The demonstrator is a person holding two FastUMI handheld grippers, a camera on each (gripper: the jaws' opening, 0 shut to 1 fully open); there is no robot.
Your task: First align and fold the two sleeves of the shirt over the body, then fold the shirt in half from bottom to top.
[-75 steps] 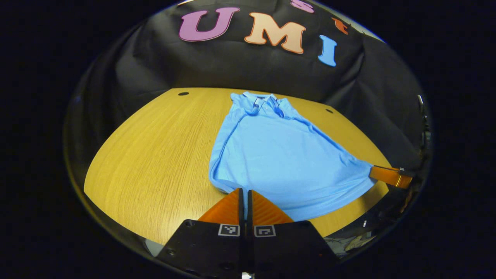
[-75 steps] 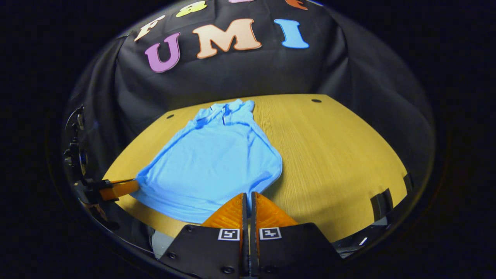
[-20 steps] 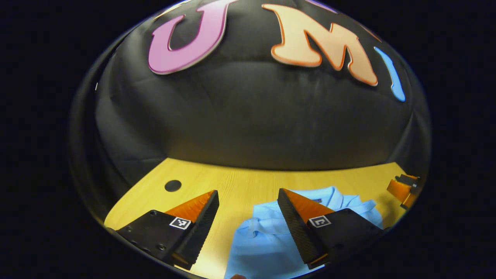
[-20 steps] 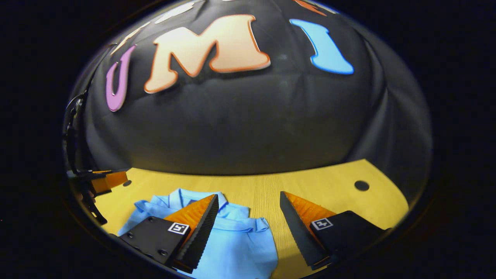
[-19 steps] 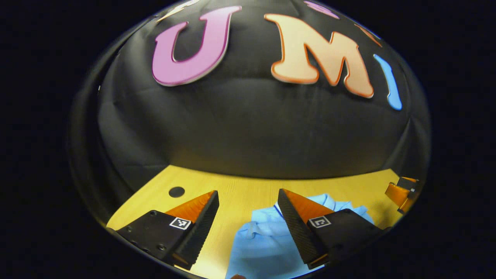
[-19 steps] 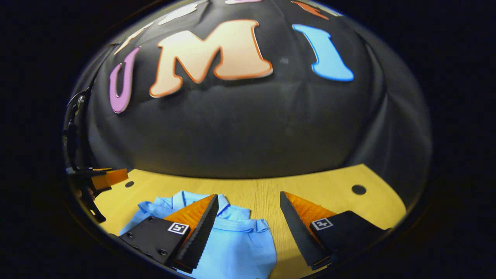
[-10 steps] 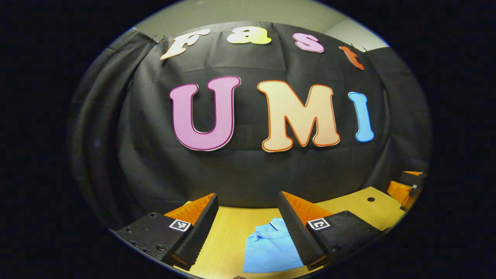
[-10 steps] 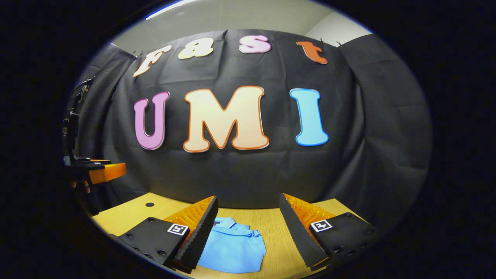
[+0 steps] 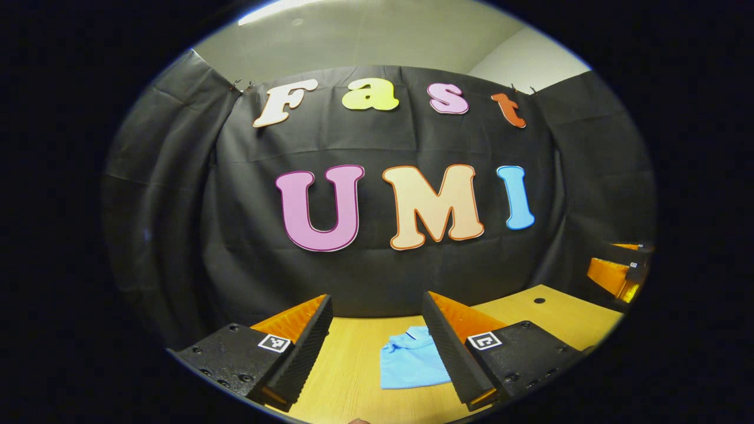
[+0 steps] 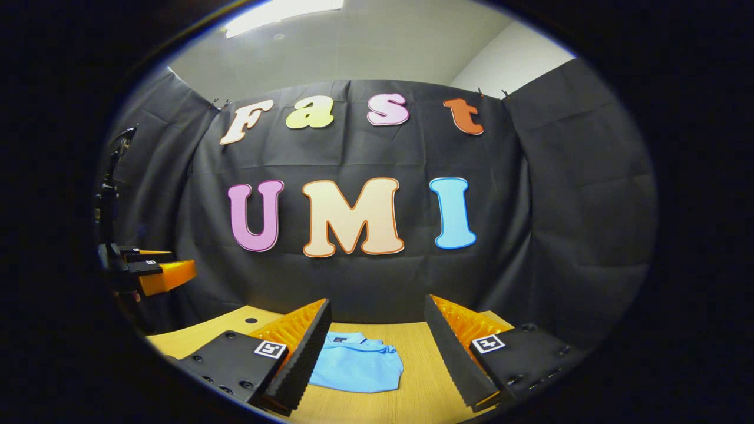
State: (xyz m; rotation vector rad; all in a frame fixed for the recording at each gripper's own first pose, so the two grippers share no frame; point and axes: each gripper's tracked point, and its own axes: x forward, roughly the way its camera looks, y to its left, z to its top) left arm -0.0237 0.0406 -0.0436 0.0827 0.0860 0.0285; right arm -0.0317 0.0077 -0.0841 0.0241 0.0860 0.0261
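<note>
Blue shirt [image 9: 412, 365] folded up on the wooden bench [image 9: 359, 353]
Collar end faces the black cloth wall. Left gripper [image 9: 376, 344] and right gripper [image 10: 377, 347] both hang above it, fingers spread wide, holding nothing, touching nothing.

In the left gripper view the shirt [image 9: 409, 365] is partly hidden on its right side behind one finger [image 9: 450, 347] of the left gripper [image 9: 377, 344]; its sleeves cannot be made out; the right gripper [image 9: 615, 274] is cut off at the edge, so how its jaws stand cannot be told there; the near part of the worktop [image 9: 353, 377] is cut off below.
</note>
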